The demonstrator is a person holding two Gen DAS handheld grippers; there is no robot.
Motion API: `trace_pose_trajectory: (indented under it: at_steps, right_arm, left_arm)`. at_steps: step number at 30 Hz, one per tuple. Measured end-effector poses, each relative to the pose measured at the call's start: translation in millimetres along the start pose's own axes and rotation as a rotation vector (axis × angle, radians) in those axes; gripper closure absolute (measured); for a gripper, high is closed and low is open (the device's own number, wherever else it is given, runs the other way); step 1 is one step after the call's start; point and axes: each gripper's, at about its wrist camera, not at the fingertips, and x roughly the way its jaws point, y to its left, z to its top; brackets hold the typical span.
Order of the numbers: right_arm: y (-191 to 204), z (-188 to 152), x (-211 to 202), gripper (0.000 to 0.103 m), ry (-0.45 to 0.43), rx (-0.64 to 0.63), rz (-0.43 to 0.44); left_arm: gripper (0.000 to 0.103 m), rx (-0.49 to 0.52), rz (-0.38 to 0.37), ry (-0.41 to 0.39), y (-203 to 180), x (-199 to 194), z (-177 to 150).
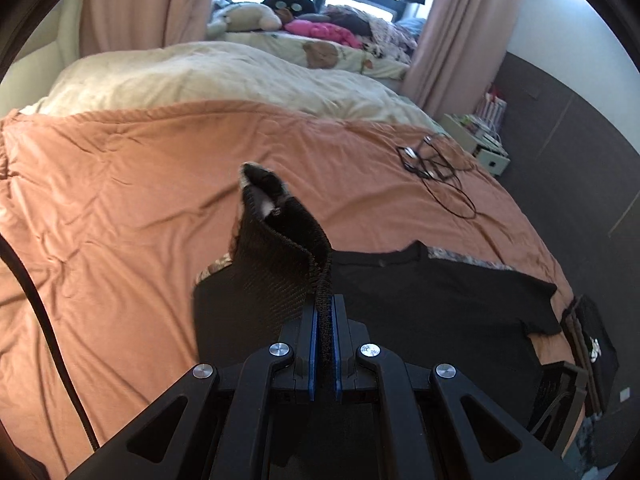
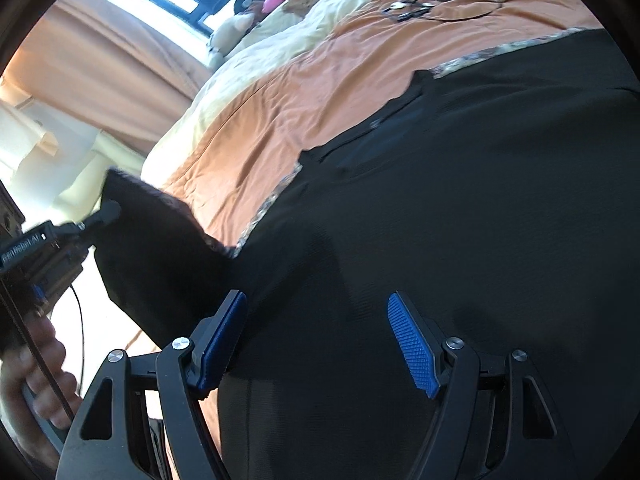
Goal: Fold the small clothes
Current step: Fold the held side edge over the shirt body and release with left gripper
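Bed carries our black shirt. Left gripper fingers clamp its hem at 12 o'clock; right gripper fingers apart, empty. Risk: one-sided pull drags, skews the fold.

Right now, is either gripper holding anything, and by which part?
The left gripper is shut on a lifted edge fold of the black knit garment. The right gripper is open above it, holding nothing.

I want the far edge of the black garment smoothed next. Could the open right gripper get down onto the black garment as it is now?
Probably yes: the right gripper stands open directly over the black garment, with nothing between them.
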Motion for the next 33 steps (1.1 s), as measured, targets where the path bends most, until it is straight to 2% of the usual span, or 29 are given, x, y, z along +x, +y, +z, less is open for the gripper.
trace_pose_trajectory:
  at_steps: [2, 3, 4, 6, 12, 19, 27, 33]
  right_arm:
    - [-2, 0, -3, 0.031, -0.010, 0.005, -0.018]
    - [-3, 1, -2, 0.031, -0.011, 0.005, -0.028]
    - [-3, 1, 1, 0.031, -0.008, 0.004, -0.034]
    - [-4, 1, 6, 0.031, 0.003, 0.010, -0.031]
    - [-7, 1, 21, 0.031, 0.041, 0.036, -0.029]
    - [-5, 11, 42, 0.031, 0.062, 0.028, 0.004]
    - [13, 17, 69, 0.031, 0.059, -0.012, 0.044]
    - [45, 2, 101, 0.031, 0.118, -0.053, 0.129]
  left_arm:
    - [0.097, 0.049, -0.097, 0.029, -14, 12, -6]
    - [0.094, 0.076, -0.098, 0.044, -20, 17, -8]
    - [0.089, 0.101, -0.083, 0.057, -25, 21, -11]
    - [0.088, 0.119, -0.062, 0.070, -24, 26, -16]
    - [0.088, 0.034, 0.032, 0.108, 16, 36, -29]
    - [0.088, -0.017, 0.146, 0.195, 66, 46, -67]
    - [0.088, -0.058, 0.182, 0.275, 107, 55, -105]
    - [0.088, -0.110, 0.135, 0.292, 127, 54, -121]
